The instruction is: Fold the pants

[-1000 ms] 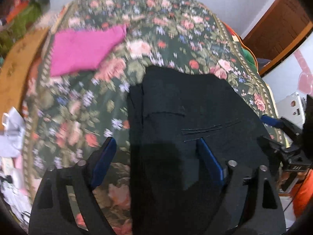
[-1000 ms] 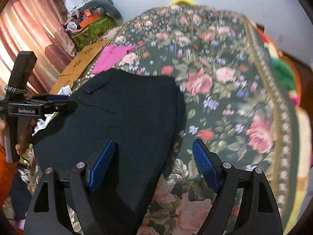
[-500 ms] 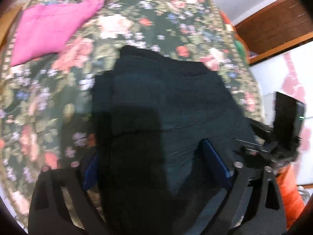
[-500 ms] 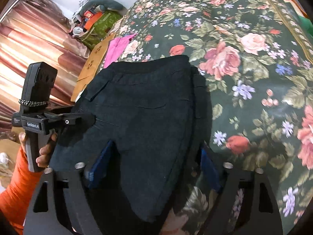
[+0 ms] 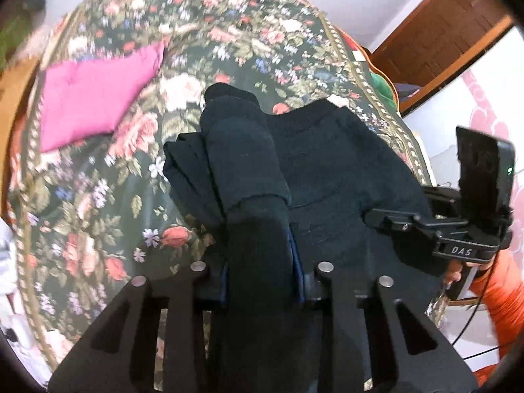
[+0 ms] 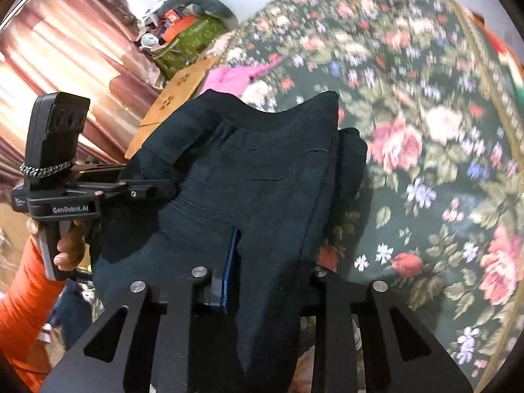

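Note:
Black pants (image 5: 327, 163) lie partly folded on the floral bedspread (image 5: 98, 203). My left gripper (image 5: 258, 262) is shut on the pants' near left edge, and the cloth bunches up between its blue pads. My right gripper (image 6: 268, 268) is shut on the pants (image 6: 262, 170) at their near right edge. Both hold the near end lifted off the bed, and the far end sags in the middle. Each gripper shows in the other's view: the right gripper (image 5: 386, 221) and the left gripper (image 6: 157, 190).
A folded pink garment (image 5: 95, 98) lies on the bed at the far left. A cardboard piece (image 6: 173, 98) and a green bag (image 6: 193, 39) with clutter stand beside the bed by the curtains. A wooden door (image 5: 452, 26) is at the far right.
Both grippers went from open over the flat pants to shut on the near edge. The near end has been lifted and the cloth now bunches and sags.

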The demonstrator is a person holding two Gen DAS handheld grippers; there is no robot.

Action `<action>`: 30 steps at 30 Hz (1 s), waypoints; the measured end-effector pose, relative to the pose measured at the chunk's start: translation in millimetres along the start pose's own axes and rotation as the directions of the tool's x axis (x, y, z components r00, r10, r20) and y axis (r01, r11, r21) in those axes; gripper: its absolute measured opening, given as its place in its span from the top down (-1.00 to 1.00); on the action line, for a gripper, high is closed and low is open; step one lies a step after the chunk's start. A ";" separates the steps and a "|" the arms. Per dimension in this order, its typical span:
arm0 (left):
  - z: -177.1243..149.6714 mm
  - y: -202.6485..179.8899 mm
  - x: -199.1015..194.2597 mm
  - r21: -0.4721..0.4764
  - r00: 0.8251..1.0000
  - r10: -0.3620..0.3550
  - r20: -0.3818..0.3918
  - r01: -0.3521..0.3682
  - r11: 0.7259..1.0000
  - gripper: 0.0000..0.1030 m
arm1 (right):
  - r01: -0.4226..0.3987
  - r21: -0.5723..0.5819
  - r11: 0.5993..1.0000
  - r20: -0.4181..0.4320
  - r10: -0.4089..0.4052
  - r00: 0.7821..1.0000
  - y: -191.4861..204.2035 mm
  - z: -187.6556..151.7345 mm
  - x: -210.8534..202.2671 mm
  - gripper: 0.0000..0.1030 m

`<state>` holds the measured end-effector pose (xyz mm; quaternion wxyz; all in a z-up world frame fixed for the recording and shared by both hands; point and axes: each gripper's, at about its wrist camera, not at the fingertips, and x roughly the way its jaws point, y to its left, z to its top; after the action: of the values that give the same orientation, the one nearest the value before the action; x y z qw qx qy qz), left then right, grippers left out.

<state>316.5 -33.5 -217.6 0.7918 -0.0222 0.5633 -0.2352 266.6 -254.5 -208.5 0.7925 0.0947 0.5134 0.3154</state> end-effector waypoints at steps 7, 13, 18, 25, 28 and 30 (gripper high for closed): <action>-0.4 -14.4 -57.1 0.058 0.982 0.080 0.173 -0.091 0.994 0.50 | 0.053 -0.117 0.992 0.105 -0.041 0.994 33.9 24.7 -23.9 0.57; 11.8 -6.3 -107.5 0.059 0.932 0.170 0.319 -0.199 0.978 0.50 | 0.074 -0.200 0.977 0.206 -0.032 0.978 69.8 59.7 -33.8 0.57; 32.7 19.9 -136.1 0.015 0.892 0.227 0.392 -0.253 0.967 0.50 | 0.075 -0.237 0.969 0.262 -0.010 0.965 93.9 96.3 -23.3 0.57; 73.1 80.2 -147.2 -0.084 0.874 0.262 0.409 -0.250 0.965 0.50 | 0.085 -0.258 0.962 0.296 -0.005 0.955 114.4 150.4 14.4 0.57; 89.6 111.9 -140.8 -0.123 0.873 0.275 0.403 -0.246 0.961 0.50 | 0.066 -0.239 0.969 0.275 0.002 0.962 114.4 171.9 38.6 0.57; 98.1 129.1 -132.3 -0.147 0.871 0.288 0.398 -0.249 0.957 0.50 | 0.072 -0.236 0.969 0.266 -0.007 0.964 117.3 180.7 52.9 0.57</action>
<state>416.1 111.2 -104.0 0.9162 -0.0291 0.3899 -0.0872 391.6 -99.6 -110.6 0.8653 0.0275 0.3628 0.3448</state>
